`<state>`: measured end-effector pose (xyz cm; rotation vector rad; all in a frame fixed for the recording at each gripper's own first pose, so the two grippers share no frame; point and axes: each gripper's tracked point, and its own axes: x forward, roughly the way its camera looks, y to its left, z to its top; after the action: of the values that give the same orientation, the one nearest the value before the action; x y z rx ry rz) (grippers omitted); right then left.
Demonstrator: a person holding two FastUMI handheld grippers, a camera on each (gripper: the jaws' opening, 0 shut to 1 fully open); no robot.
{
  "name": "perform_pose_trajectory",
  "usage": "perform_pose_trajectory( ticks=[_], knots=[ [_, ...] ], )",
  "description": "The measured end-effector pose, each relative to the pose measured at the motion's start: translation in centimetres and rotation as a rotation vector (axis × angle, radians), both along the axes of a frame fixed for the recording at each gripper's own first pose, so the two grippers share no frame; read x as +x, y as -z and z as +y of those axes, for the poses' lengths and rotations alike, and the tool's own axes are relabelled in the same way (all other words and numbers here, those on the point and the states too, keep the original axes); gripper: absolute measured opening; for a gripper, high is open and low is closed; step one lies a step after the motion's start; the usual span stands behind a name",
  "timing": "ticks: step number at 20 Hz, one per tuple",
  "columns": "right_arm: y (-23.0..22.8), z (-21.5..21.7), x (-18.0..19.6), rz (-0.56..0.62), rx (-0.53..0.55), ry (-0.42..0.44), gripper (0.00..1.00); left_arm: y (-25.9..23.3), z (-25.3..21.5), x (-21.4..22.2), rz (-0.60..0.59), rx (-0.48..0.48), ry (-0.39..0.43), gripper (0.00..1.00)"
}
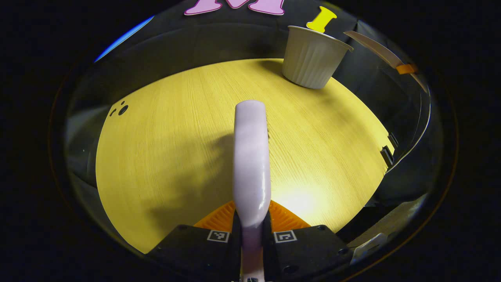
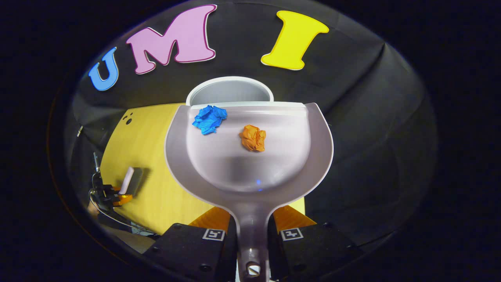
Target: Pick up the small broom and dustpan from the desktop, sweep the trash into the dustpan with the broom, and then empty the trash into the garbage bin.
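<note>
Step in hand: emptying. In the right gripper view the right gripper point(image 2: 252, 231) has its fingers clamped on the handle of the dustpan point(image 2: 250, 172), which carries a blue paper wad point(image 2: 209, 119) at 11 o'clock and an orange wad point(image 2: 253, 137) near centre. The pan's front lip sits just before the garbage bin point(image 2: 229, 91) at 12 o'clock. The left gripper point(image 1: 251, 231) grips the broom point(image 1: 251, 156) over the worktop point(image 1: 164, 156). Next move, by judgement: tip the lip down over the bin's mouth.
</note>
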<state>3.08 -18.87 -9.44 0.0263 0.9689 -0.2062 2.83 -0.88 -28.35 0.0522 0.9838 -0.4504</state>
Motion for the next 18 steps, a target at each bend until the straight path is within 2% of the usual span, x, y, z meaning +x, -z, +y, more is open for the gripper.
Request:
perform_pose_trajectory(
  ticks=[3, 7, 13, 16, 17, 18],
  knots=[
    [-0.9, -2.3, 3.2, 0.039, -0.091, -0.023, 0.36, 0.2, 0.2, -0.2, 0.003, -0.008, -0.012, 0.27],
    [-1.9, -4.3, 5.6, 0.124, -0.175, -0.066, 0.36, 0.5, 0.4, -0.5, 0.012, -0.023, -0.026, 0.27],
    [-2.1, -6.3, 6.9, 0.335, -0.335, -0.209, 0.36, 0.8, 0.7, -0.9, 0.022, -0.024, -0.039, 0.27],
    [-3.0, -7.2, 7.6, 0.383, -0.425, -0.263, 0.36, 0.9, 0.9, -0.9, 0.018, -0.016, -0.042, 0.27],
    [-3.5, -7.5, 7.8, 0.399, -0.465, -0.282, 0.39, 0.9, 0.9, -0.9, 0.016, -0.013, -0.045, 0.27],
    [-3.7, -7.7, 8.1, 0.417, -0.498, -0.3, 0.36, 0.9, 1.0, -0.9, 0.016, -0.012, -0.048, 0.27]
  ],
)
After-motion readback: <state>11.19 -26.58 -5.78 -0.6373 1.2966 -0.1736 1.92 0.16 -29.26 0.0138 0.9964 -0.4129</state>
